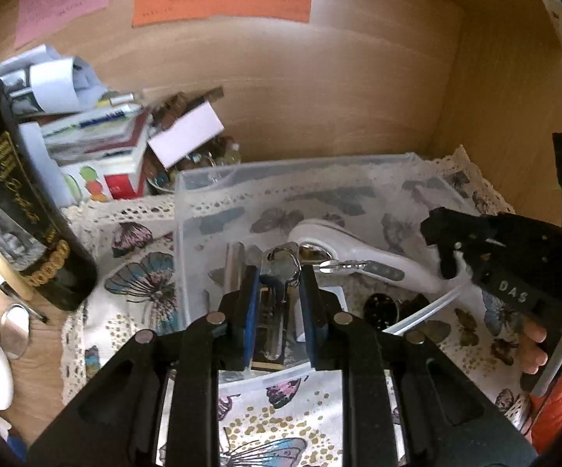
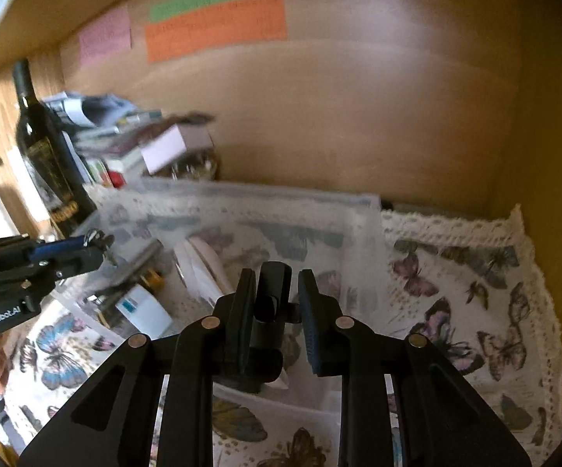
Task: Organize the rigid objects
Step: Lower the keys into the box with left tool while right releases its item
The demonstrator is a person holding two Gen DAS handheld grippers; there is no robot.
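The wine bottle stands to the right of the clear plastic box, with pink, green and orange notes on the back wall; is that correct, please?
Not quite: the wine bottle stands to the left of the clear plastic box, as the right wrist view shows. The pink note, green note and orange note are indeed on the back wall.

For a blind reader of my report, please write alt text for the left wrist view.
The left claw hangs over a clear plastic bin with keys between its fingers. The bin holds a white handled tool and sits on a butterfly cloth. The right claw enters from the right; a dark bottle stands left.
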